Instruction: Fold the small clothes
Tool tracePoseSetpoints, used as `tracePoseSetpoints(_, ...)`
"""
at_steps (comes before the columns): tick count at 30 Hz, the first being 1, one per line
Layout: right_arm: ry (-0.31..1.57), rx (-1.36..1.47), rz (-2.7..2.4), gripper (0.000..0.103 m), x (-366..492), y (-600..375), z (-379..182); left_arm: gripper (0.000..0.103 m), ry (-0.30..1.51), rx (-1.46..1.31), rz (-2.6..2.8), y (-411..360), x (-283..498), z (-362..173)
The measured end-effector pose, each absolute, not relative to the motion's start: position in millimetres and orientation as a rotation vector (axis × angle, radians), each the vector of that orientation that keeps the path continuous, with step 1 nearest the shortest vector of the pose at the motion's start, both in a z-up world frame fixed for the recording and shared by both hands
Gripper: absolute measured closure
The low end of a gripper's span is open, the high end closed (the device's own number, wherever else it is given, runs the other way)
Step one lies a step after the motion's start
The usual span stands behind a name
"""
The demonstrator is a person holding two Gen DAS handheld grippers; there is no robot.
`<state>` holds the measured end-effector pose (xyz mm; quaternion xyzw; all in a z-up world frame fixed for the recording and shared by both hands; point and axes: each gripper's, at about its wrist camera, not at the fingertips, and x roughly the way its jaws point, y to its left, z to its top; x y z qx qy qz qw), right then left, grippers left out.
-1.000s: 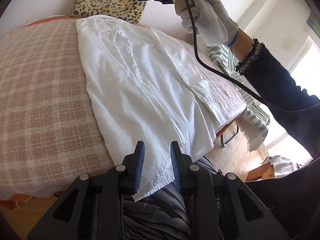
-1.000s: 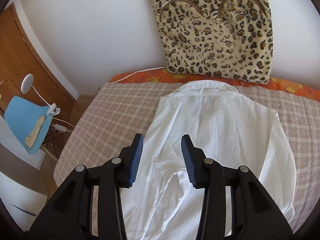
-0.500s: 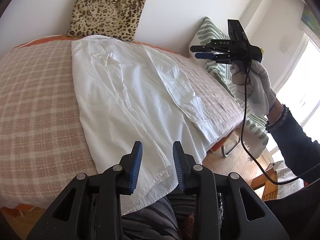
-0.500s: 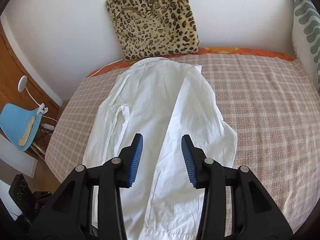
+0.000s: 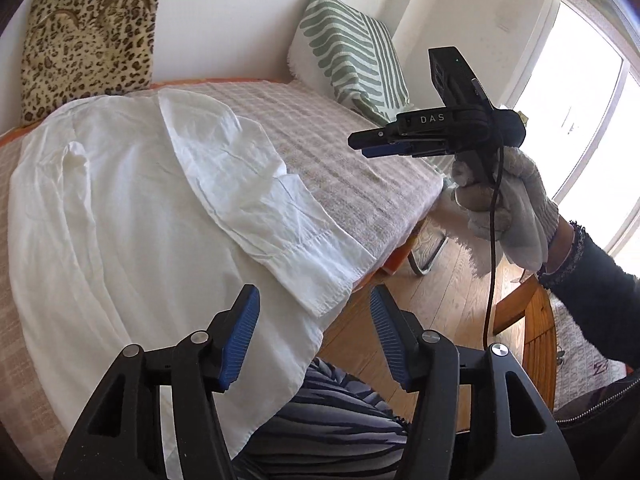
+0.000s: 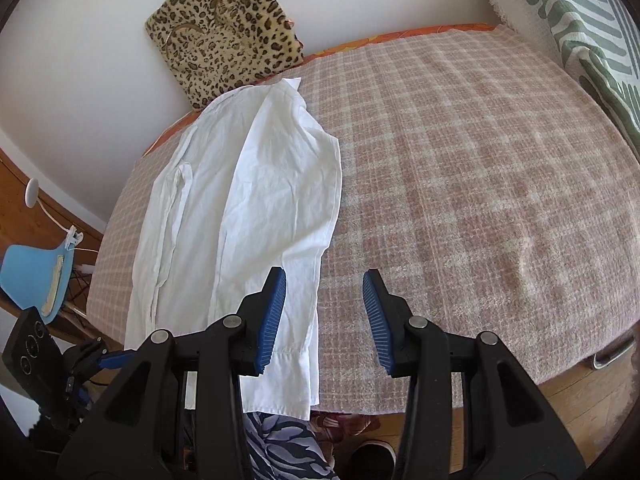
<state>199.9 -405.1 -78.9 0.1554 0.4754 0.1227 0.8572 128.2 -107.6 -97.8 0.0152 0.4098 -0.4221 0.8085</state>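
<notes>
On the left part of the checked bedspread lies the white shirt, collar at the far end by the leopard cushion, hem hanging over the near edge. My left gripper hovers above that hem; its jaws have just been opening, nothing between them. To the right, my right gripper stands parted and empty beside the folded sleeve cuff. The cotton looks light, limp and crease-prone; I judge the stitched hem corners the firmest places to pinch.
</notes>
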Motion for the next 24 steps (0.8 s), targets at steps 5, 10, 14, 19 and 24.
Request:
tracePoseSetpoints(5,1.003,0.415,0.260,0.061,184.2,-432.4,-92.0,0.046,0.883,0.161,-0.969,-157.5,132.1,-102.9)
tracePoseSetpoints(10,1.072,0.518,0.346,0.061,173.1,-436.1,-118.1,0.046,0.855,0.303,-1.002,-190.9,124.7,-111.9)
tracePoseSetpoints(14,1.138,0.589,0.398,0.061,169.5,-428.1,-144.8,0.046,0.879,0.317,-0.985,-196.0,133.4,-123.8)
tracePoseSetpoints(19,1.189,0.641,0.457,0.061,172.1,-414.1,-164.9,0.046,0.908,0.256,-0.970,-187.2,142.1,-130.4)
tracePoseSetpoints(24,1.220,0.649,0.453,0.062,180.2,-406.0,-170.0,0.046,0.902,0.245,-0.970,-185.5,141.9,-133.1)
